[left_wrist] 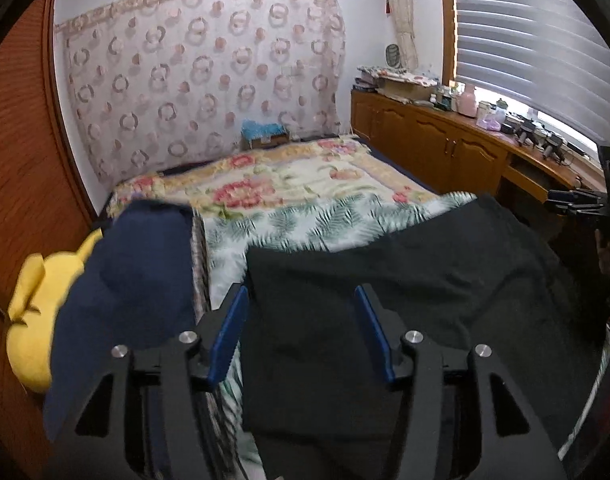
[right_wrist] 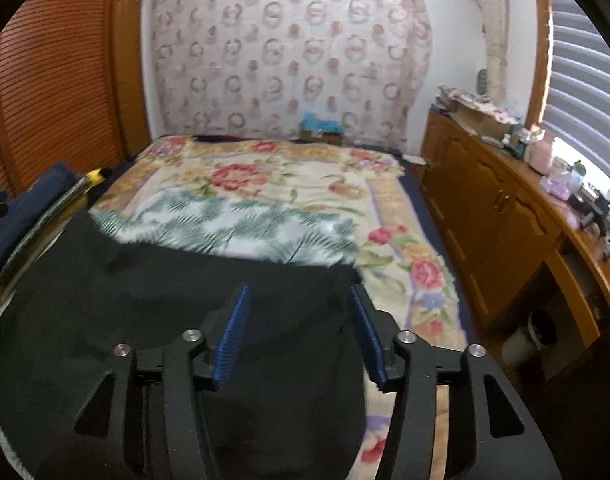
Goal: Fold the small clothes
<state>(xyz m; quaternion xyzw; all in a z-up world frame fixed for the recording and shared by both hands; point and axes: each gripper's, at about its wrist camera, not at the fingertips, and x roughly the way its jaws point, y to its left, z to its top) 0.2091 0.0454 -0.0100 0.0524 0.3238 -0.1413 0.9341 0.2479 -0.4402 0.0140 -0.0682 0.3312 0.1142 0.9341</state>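
Black, soft-looking fabric formed the task garment [left_wrist: 385,288], which lay spread on the near part of the bed [right_wrist: 265,168], over a white sheet with a green fern print [right_wrist: 233,224]; its far edge ran across that sheet, short of the floral blanket [right_wrist: 241,176] that covered the bed beyond. The left gripper [left_wrist: 301,332] stood with its blue pads apart above the garment's left edge; no cloth was pinched between the pads. The right gripper [right_wrist: 301,334] likewise stood part open over the garment's right-hand corner, holding nothing. A navy blue folded cloth [left_wrist: 137,272] rested at the left edge of the bed, just beside the garment, with a yellow plush toy [left_wrist: 33,312] beyond it.

Risks from this state, as judged: both pictures were blurred, so the exact edge position was uncertain; a closing jaw could catch the fern sheet together with the garment and drag it; unequal bites at the two corners could skew the fold; the left gripper could snag the navy cloth.
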